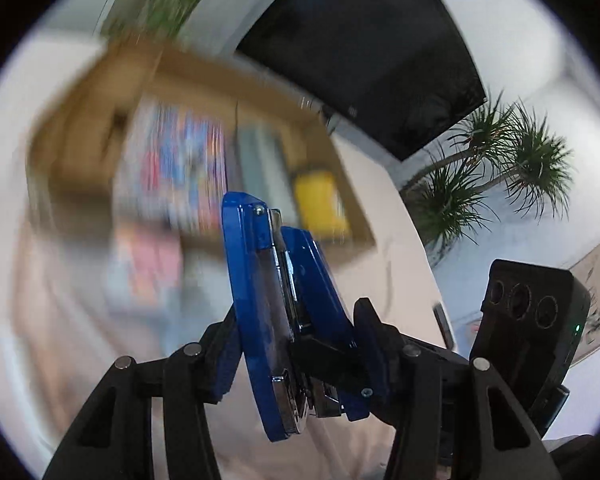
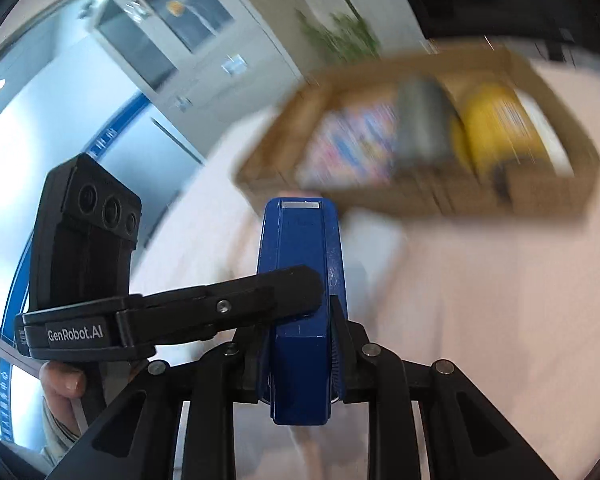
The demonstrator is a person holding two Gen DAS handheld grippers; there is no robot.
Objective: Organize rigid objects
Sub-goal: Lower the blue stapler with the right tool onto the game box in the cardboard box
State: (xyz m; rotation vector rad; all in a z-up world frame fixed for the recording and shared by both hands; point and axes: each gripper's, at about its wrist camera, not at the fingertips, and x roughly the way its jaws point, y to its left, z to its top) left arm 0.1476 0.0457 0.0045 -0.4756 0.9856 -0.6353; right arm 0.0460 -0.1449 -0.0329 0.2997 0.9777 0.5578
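Observation:
A blue stapler [image 1: 272, 312] with metal parts is held between both grippers above a pale tablecloth. My left gripper [image 1: 296, 344] is shut on it from the sides; in the right wrist view the left gripper's finger [image 2: 236, 304] crosses the stapler [image 2: 300, 320]. My right gripper [image 2: 300, 360] is shut on the stapler's rear end. An open cardboard box [image 1: 100, 120] lies beyond, blurred; it also shows in the right wrist view [image 2: 420, 196]. It holds a colourful booklet [image 2: 352, 148], a grey item [image 2: 420, 124] and a yellow item [image 2: 500, 128].
A pale pink cloth [image 2: 480, 300] covers the table. A dark screen [image 1: 380, 52] and potted palms [image 1: 500, 160] stand behind. A colourful book [image 1: 148, 268] lies on the cloth near the box. The other gripper's camera body [image 1: 532, 320] is at right.

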